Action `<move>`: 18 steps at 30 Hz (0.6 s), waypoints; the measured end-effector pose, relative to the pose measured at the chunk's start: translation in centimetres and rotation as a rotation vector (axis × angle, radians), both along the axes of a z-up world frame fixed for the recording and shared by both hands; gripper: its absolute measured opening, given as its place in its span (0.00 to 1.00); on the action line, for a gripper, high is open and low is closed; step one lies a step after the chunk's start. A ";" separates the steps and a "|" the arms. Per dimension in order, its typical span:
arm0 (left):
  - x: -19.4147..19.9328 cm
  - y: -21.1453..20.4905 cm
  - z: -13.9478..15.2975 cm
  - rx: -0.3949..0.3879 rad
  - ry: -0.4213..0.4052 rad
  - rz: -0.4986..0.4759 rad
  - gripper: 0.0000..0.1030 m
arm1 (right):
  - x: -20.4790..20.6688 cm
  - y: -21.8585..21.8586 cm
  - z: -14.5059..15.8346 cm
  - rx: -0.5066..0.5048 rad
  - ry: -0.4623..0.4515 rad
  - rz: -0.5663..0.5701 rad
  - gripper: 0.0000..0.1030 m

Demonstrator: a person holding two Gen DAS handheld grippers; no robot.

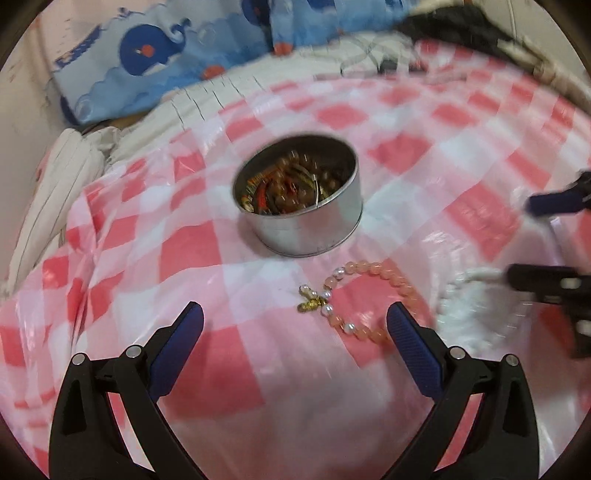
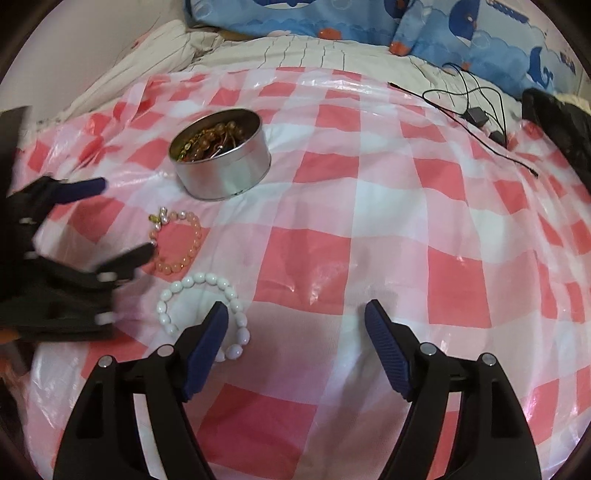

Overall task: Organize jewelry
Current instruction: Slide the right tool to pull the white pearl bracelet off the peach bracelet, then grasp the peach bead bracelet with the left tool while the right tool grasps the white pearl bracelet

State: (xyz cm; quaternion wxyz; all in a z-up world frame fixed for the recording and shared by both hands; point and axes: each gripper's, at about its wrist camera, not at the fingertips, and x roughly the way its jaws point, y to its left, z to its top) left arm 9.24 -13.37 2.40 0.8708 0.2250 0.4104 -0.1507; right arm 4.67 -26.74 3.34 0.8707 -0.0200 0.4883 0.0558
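A round metal tin (image 1: 306,232) (image 2: 225,181) holding several beaded pieces stands on the red-and-white checked plastic sheet (image 2: 388,206). In front of it lie a pink bead bracelet (image 1: 373,266) (image 2: 194,236) with pearls and a gold charm, and a white bead bracelet (image 1: 458,314) (image 2: 207,277). My left gripper (image 1: 294,312) (image 2: 125,218) is open, just short of the pink bracelet, whose right side sits by its right finger. My right gripper (image 2: 296,305) (image 1: 521,240) is open and holds nothing. Its left finger overlaps the white bracelet's ring.
Thin black cables with small adapters (image 2: 476,114) lie at the sheet's far right, beside a dark object (image 2: 554,125). Blue whale-print bedding (image 2: 332,18) (image 1: 147,62) and white striped bedding (image 1: 62,192) border the sheet at the back and left.
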 end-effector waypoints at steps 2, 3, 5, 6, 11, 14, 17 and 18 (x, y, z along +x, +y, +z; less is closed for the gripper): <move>0.6 -0.5 -0.7 0.052 0.018 -0.005 0.92 | 0.4 0.1 0.0 -0.001 0.002 0.001 0.72; 0.7 -0.3 -0.7 0.060 0.037 0.002 0.92 | 0.4 0.2 0.0 -0.002 0.004 0.004 0.72; 0.3 0.3 -0.5 0.089 0.057 0.013 0.90 | 0.3 0.3 0.0 0.002 0.010 0.015 0.72; -0.2 0.8 -0.4 0.102 0.063 0.018 0.89 | 0.2 0.4 0.1 0.010 0.011 0.023 0.72; -3.3 5.4 1.1 0.044 0.088 0.064 0.84 | -0.2 0.6 0.8 0.075 0.007 0.061 0.72; -4.7 6.9 2.3 -0.092 0.036 0.028 0.83 | -0.3 1.2 0.8 0.088 0.007 0.087 0.72; -5.5 5.9 2.4 -0.106 -0.036 -0.039 0.83 | -0.3 1.7 0.6 0.085 0.009 0.104 0.73; -5.5 5.4 2.2 -0.099 -0.051 -0.059 0.83 | -0.3 1.9 0.4 0.082 0.010 0.106 0.74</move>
